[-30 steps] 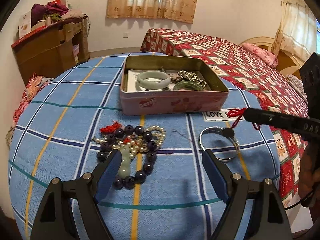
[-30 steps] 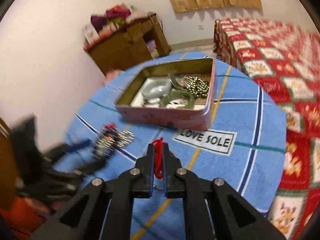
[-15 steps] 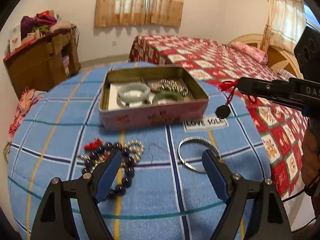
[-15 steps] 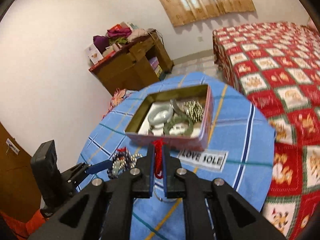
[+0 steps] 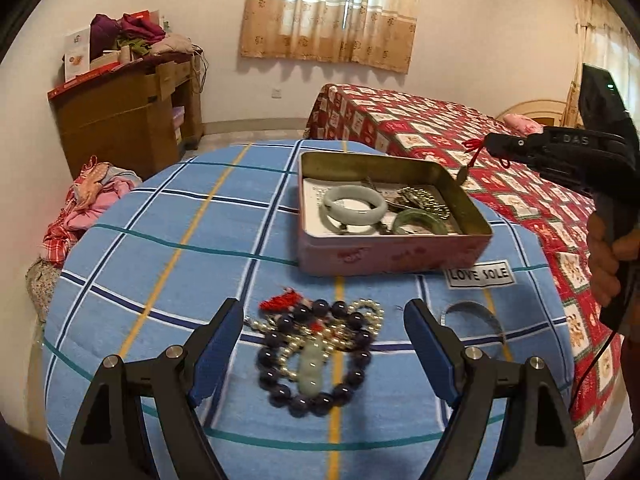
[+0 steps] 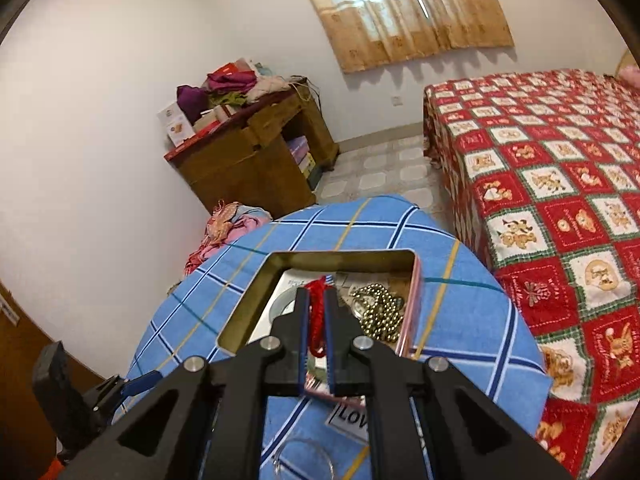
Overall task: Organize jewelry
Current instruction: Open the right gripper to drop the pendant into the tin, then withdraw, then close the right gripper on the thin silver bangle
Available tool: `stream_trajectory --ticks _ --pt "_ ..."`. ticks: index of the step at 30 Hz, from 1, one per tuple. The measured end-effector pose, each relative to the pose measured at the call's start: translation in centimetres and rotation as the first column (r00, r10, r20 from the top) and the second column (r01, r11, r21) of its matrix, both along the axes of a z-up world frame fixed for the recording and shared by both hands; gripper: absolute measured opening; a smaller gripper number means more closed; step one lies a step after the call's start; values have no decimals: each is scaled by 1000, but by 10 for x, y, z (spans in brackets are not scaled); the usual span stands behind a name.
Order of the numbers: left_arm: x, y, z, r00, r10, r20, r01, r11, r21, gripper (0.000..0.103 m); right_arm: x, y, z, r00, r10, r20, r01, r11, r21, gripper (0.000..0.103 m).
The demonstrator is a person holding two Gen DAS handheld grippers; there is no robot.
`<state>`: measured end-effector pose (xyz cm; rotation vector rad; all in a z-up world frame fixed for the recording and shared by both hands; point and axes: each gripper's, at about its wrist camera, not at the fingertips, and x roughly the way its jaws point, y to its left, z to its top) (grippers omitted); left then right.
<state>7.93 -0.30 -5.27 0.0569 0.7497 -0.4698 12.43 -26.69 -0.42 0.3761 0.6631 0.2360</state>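
Note:
An open pink tin box [image 5: 392, 256] sits on the blue checked cloth; it also shows in the right wrist view [image 6: 416, 276]. It holds a pale jade bangle [image 5: 355, 204], a green bangle [image 5: 420, 222] and a bead chain [image 5: 424, 196]. My right gripper [image 6: 316, 300] is shut on a red cord [image 6: 316, 320] and is above the tin. In the left wrist view the right gripper [image 5: 486, 144] hangs the cord's dark pendant [image 5: 461, 174] over the tin's right rim. My left gripper [image 5: 324, 344] is open above a pile of dark and pearl beads with a jade pendant [image 5: 316, 352].
A thin silver bangle [image 5: 472, 316] lies on the cloth right of the bead pile, near a "LOVE SOLE" label [image 5: 480, 274]. A bed with a red patterned cover [image 6: 560, 184] stands to the right. A wooden desk [image 5: 128, 120] stands at the back left.
My right gripper has carried the red cord and pendant up from the silver bangle to over the tin. My left gripper stays open over the bead pile.

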Motion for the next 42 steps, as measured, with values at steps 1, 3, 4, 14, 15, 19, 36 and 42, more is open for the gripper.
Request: stream_trajectory --ticks 1,3,4,14,15,19,36,42 --pt "2 0 -2 1000 2 -1 -2 1000 4 83 6 1 -3 1000 4 -8 -4 1000 -4 9" --pt "6 1 -6 1000 5 -13 -5 1000 5 83 17 5 -9 1000 6 -29 -7 999 -36 9" --pt "8 2 -8 1000 4 -19 -4 1000 3 83 24 7 -14 999 11 -42 -13 999 -49 9" --pt "17 9 -20 999 5 -40 -5 1000 19 83 56 6 -50 988 -22 -150 5 994 -111 38" --pt "18 10 -20 999 6 -43 -6 1000 15 83 54 5 -49 991 -17 -136 5 996 -90 44" --pt "17 13 -17 1000 11 -27 -10 1000 20 83 32 -1 -31 995 -62 -74 54 993 -102 52" --pt "-6 26 -24 995 -31 -93 33 999 18 83 -88 65 -60 990 32 -139 -65 970 -234 72" --pt "-3 8 -29 990 -49 -135 52 998 22 83 -79 86 -75 980 58 -191 -119 939 -323 81"
